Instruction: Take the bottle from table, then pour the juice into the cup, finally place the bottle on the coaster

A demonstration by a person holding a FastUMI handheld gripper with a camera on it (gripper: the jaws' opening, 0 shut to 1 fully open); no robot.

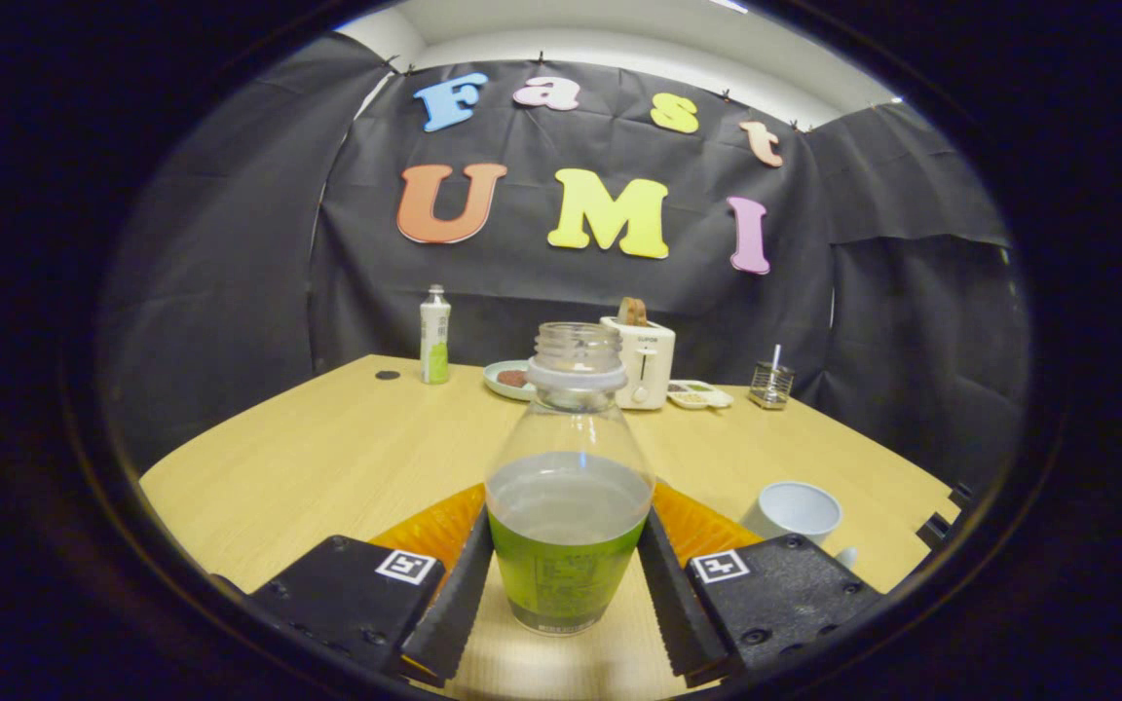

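Observation:
A clear uncapped bottle (569,487) with a green label and liquid up to its shoulder stands upright between my fingers. My gripper (566,550) is shut on the bottle, both fingers pressing its labelled sides. An orange coaster (430,531) lies on the table just behind the bottle and shows on both sides of it. A white cup (795,511) stands to the right, just beyond my right finger. Whether the bottle's base rests on the wood or hangs just above it I cannot tell.
On the far side of the wooden table (327,458) stand a slim white and green bottle (434,336), a plate with food (512,380), a white toaster (644,360), a small tray (699,394) and a glass holder (772,383).

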